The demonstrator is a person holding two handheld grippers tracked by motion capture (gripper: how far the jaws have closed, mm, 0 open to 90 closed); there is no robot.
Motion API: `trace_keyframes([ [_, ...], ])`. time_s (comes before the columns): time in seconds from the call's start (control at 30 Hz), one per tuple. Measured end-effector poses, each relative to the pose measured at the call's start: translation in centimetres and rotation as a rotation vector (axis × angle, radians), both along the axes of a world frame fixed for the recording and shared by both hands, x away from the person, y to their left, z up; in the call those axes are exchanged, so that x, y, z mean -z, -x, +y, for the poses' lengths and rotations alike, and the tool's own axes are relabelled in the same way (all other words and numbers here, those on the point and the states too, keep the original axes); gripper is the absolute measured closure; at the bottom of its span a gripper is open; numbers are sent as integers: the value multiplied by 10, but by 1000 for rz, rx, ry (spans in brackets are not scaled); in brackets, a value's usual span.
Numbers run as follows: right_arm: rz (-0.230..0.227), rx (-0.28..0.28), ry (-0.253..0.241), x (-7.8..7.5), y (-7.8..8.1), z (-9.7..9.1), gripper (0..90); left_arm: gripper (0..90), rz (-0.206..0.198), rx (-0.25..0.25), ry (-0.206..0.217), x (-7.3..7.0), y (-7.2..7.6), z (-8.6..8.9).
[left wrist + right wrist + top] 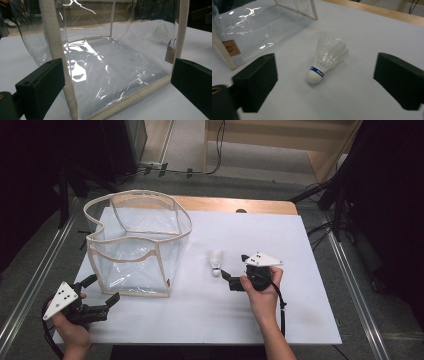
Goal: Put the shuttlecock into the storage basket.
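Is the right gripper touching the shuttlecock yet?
Apart. In the right gripper view the shuttlecock lies on the table between the right gripper jaws, with bare white surface on both sides.

A white table has open surface across its right half and along the lower edge of the high view. A clear plastic bag with cream trim stands upright at left centre, its mouth open upward and its walls blocking level passage there. A white shuttlecock lies on its side at centre, bare table all around it. The right gripper, jaws spread, sits just below right of the shuttlecock; the left gripper stands close against the bag's lower left corner.
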State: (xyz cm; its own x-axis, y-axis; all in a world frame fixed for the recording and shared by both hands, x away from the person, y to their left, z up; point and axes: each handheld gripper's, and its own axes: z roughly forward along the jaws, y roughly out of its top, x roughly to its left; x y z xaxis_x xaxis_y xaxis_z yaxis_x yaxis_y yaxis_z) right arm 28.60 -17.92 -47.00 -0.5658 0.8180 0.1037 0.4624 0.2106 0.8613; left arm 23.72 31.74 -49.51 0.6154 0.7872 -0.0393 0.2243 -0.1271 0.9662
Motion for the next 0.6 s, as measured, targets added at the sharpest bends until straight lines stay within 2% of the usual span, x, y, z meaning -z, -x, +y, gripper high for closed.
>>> trace_keyframes([
  [0.07, 2, 0, 0, 1, -2, 1, 79, 0, 1, 0, -1, 0, 0, 0],
  [0.1, 6, 5, 3, 2, -3, 1, 147, 0, 0, -1, -1, 0, 0, 0],
  [0.17, 16, 10, -1, 3, -7, 1, 209, 0, 0, -2, 1, 0, 0, 0],
  [0.2, 25, 33, 13, 5, -11, 3, 331, 0, 0, -3, 2, 0, 0, 0],
  [0.3, 39, 70, 27, 7, -17, 5, 461, 0, 0, -1, 0, 0, 0, 0],
  [0.33, 39, 70, 27, 7, -17, 5, 461, 0, 1, -1, 1, 0, 0, 0],
  [0.37, 45, 91, 41, 9, -21, 6, 563, 0, 1, -1, 1, 0, 0, 0],
  [0.4, 51, 98, 50, 10, -24, 7, 611, 0, 1, -2, 1, 0, 0, 0],
  [0.43, 51, 98, 50, 10, -24, 7, 611, 0, 1, -2, 2, 0, 0, 0],
  [0.47, 71, 101, 58, 12, -29, 7, 694, 0, 1, -1, 2, 0, 0, 0],
  [0.5, 81, 101, 61, 13, -31, 7, 735, 0, 1, -1, 1, 0, 0, 0],
  [0.53, 81, 101, 61, 13, -31, 7, 735, 0, 1, -1, 1, 0, 0, 0],
  [0.6, 115, 90, 69, 18, -40, 7, 859, 0, 1, -1, 2, 0, 0, 0],
])
